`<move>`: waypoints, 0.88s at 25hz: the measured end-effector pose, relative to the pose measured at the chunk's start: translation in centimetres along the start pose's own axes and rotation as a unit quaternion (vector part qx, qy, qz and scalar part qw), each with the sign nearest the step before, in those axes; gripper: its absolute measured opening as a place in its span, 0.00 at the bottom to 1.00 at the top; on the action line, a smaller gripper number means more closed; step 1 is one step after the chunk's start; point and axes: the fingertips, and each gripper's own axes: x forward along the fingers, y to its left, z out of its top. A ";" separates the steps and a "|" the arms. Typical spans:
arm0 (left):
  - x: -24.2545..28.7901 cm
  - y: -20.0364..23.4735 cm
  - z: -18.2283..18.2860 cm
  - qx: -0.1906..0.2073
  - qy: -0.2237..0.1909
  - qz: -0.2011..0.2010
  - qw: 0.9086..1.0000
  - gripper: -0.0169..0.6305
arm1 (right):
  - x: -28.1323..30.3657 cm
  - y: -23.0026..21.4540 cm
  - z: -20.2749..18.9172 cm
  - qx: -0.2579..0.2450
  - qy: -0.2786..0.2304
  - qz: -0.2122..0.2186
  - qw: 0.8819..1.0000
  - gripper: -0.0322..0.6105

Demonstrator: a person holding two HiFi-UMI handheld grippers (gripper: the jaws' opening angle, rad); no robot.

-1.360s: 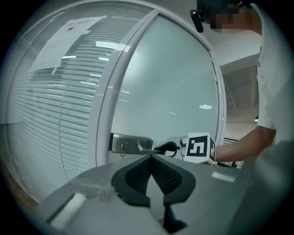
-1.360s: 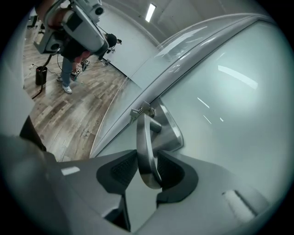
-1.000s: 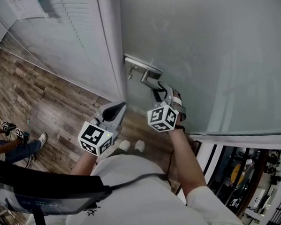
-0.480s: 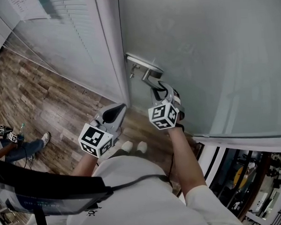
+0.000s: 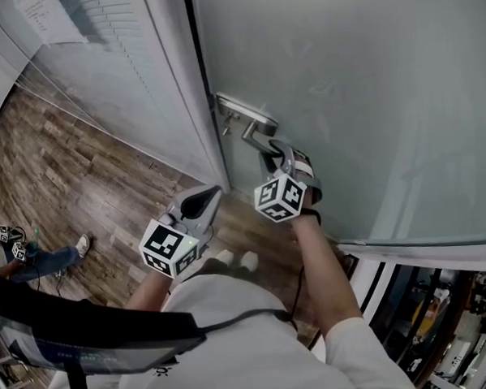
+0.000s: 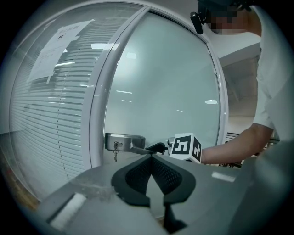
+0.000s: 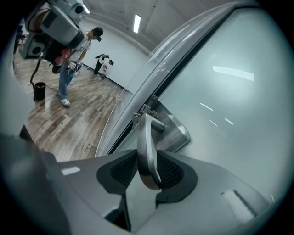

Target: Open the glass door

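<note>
Two tongs are in play, but only one has work. Our right tongs (image 5: 271,153) are up at the door handle (image 5: 254,132) on the glass door (image 5: 344,103), & they are closing on it now. In the right gripper view the handle sits right btw the pads & looks to touch both, so the grab is pretty much made. Our left tongs (image 5: 204,196) hang low, near the door frame (image 5: 181,95), squeezed together w/ nothing in them.

How far along? Early, we think. Done: reach & grab. Left to do: push the handle down, then swing the door. The handle looks close to level, so prob. not pushed yet. The door's edge sits tight by the frame; we can't tell if it has cracked open at all.

What each view gives us: the head view shows both tongs at once, plus the wood floor (image 5: 79,174) & our shoes (image 5: 248,261). It can't show the pads. The right gripper view does that, & also some ppl (image 7: 64,69) far off down the room. The left gripper view shows the lock plate (image 6: 124,141) from the side w/ a key (image 6: 115,150) hanging in it, the right tongs' marker cube (image 6: 186,148) & a paper sheet (image 6: 57,50) up on the glass. No other view shows the key so well.
</note>
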 end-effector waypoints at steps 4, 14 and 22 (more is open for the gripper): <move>0.2 -0.7 -0.2 -0.003 0.000 0.009 1.000 0.03 | -0.1 -1.0 -0.1 -0.028 -0.001 0.001 1.000 0.25; 1.5 0.8 -0.4 0.016 0.002 -0.008 1.000 0.03 | 1.4 -2.5 -1.1 -0.072 0.026 -0.014 0.997 0.23; 6.1 2.3 1.5 0.056 -0.011 -0.090 0.994 0.03 | 3.5 -4.9 -2.5 -0.081 0.080 -0.030 0.993 0.21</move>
